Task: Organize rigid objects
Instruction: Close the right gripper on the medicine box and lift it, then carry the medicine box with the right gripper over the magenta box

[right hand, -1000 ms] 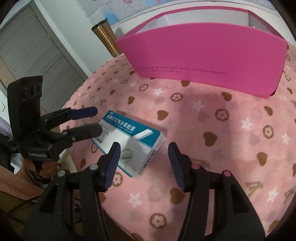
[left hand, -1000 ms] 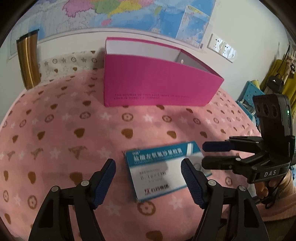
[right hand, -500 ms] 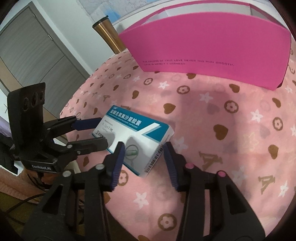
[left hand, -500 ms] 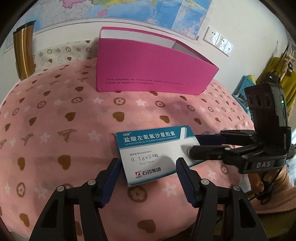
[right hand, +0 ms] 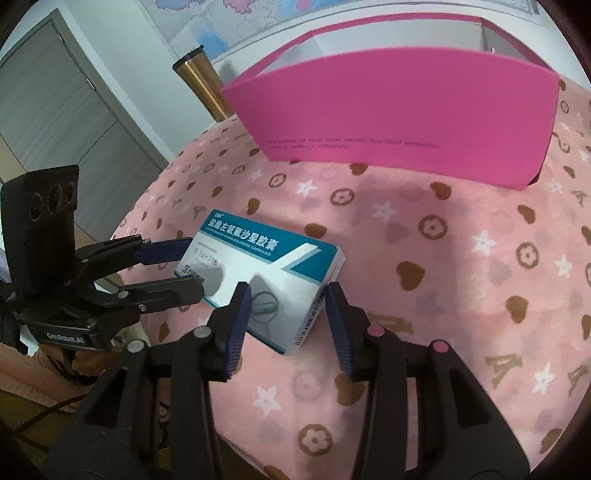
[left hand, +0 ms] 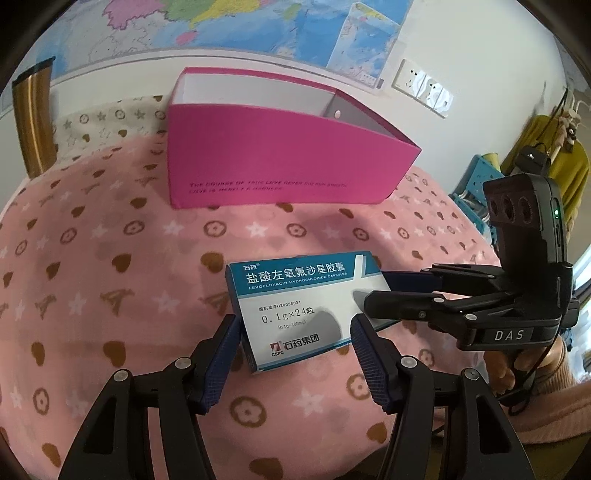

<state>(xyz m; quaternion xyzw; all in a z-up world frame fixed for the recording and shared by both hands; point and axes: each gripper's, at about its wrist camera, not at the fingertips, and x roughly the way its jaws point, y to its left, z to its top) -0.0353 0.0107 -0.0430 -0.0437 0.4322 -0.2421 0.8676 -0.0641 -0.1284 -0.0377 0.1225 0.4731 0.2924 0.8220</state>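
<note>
I have both grippers on the box (left hand: 295, 306), a white and teal medicine carton with Chinese print; it sits at the near middle of the worktop (left hand: 110, 295), over the pink cloth with brown hearts, flowers and white stars. From these views I cannot tell whether it rests flat on the cloth or is raised a little.

The left gripper (left hand: 295, 332) comes in from the near side; its jaws have just been closing with the box between them, and now stand at a middling width, the blue pads (left hand: 225, 350) pressed on the box's near corners, left and right. The right gripper (right hand: 286, 306) comes in from the right; its jaws have also just been closing on the box, and now stand narrower, clamped across its barcode end. In the left view one right finger lies over the white face and the other runs behind the far edge. A hand (left hand: 517, 365) in a pink sleeve shows under the right gripper.

The bin (left hand: 280, 162), an open magenta carton with a line of small print on its front, stands at the far middle, well apart from the box; a gold tumbler (left hand: 33, 122) stands at the far left; a map (left hand: 221, 22) and sockets (left hand: 423, 88) are on the wall behind.
</note>
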